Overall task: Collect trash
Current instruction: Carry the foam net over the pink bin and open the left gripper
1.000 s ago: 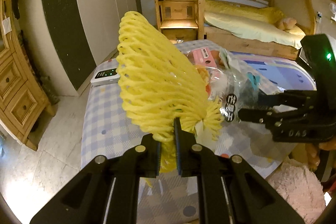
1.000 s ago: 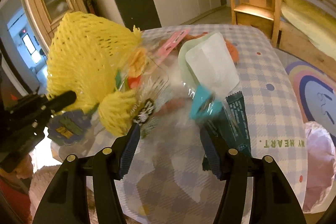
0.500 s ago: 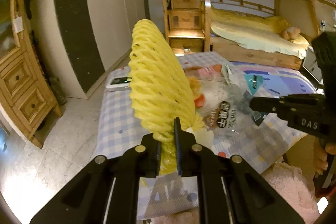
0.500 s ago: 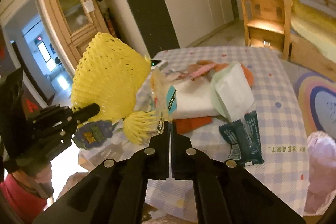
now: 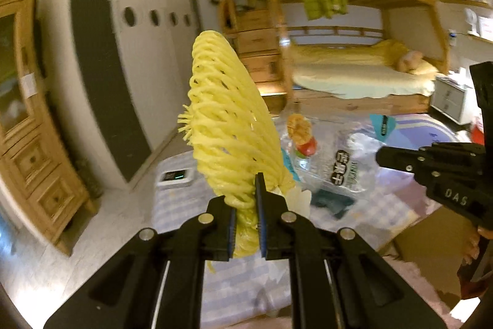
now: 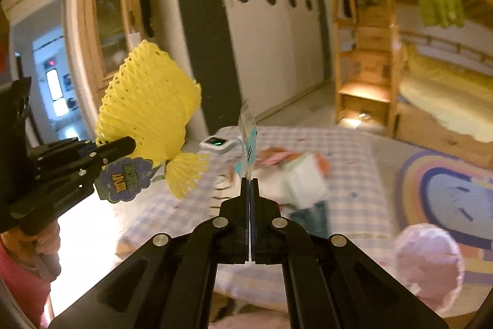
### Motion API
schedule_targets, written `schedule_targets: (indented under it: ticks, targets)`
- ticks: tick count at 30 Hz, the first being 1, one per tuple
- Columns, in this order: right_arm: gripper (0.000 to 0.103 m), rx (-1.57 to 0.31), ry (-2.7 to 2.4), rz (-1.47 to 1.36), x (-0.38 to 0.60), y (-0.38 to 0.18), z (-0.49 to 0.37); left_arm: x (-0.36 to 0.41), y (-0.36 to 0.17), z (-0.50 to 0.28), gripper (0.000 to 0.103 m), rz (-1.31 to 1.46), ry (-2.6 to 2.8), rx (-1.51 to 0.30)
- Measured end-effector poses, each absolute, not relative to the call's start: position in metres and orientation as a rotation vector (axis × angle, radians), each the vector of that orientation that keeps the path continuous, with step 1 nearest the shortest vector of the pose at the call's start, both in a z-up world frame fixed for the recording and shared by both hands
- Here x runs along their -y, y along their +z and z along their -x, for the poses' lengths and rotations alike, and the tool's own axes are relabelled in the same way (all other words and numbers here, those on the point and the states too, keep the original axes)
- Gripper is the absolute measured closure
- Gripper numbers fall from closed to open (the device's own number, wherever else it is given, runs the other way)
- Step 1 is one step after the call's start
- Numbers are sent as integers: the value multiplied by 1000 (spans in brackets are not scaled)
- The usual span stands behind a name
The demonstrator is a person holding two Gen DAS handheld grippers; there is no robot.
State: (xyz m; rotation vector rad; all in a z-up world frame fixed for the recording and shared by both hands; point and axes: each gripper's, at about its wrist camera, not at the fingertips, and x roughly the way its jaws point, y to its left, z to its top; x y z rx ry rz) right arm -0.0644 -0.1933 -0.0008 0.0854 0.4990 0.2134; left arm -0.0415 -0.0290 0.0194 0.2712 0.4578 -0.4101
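My left tool (image 5: 246, 221) is clenched on the gathered neck of the yellow foam fruit net (image 5: 228, 131), held up off the checked counter (image 6: 354, 162), while my right tool (image 6: 249, 193) is pinched tight on the edge of a clear plastic snack bag (image 5: 336, 165) that hangs in the air between the two. The bag is gripped only by a thin slippery margin, so I judge a quick swing could slide it free. More wrappers (image 6: 305, 184) lie on the counter beside a small white device (image 6: 217, 143), which a careless sweep could knock off.
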Motion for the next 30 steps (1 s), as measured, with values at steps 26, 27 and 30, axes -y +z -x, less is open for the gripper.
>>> schedule_targets:
  ticks: [26, 27, 30]
  targets:
    - [103, -653, -431, -204, 404, -86, 123, 318, -79, 15, 94, -434, -884, -629]
    - [103, -666, -443, -208, 410, -90, 121, 318, -81, 12, 94, -438, -889, -639]
    - [103, -690, -457, -223, 425, -102, 116, 336, -89, 5, 93, -451, -904, -669]
